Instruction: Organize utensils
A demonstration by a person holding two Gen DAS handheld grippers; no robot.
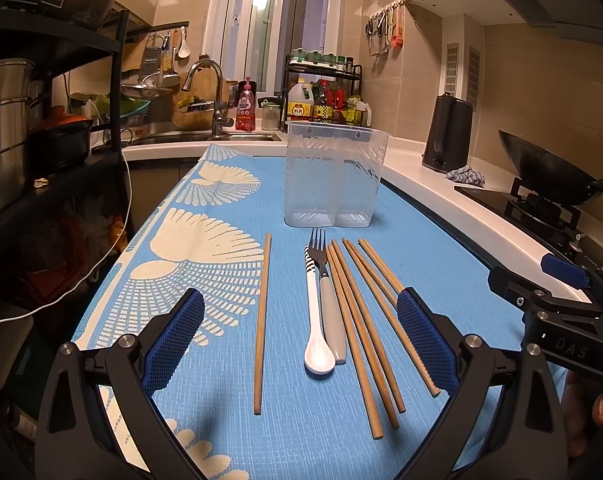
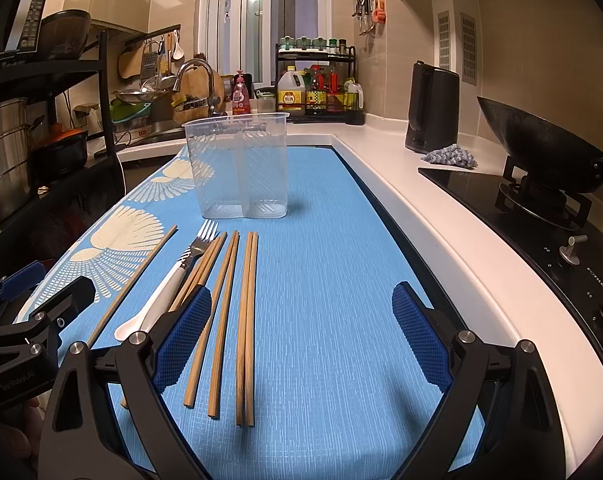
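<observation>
Both claws are hovering wide open, gripping nothing: left gripper [image 1: 301,340] straddling the single chopstick [image 1: 262,320], spoon [image 1: 316,328] and fork [image 1: 327,296]; right gripper [image 2: 301,336] over the paired chopsticks [image 2: 247,328]. All are lying lengthwise toward the clear utensil holder [image 1: 333,174] at the blue mat's [image 2: 341,300] far end.

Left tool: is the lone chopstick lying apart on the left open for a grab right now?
Probably yes. The left tool is open, and the lone chopstick lies flat between its fingers, apart from the spoon, nothing over it.

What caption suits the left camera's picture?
Open left gripper above chopsticks, fork and spoon before an empty holder.
</observation>
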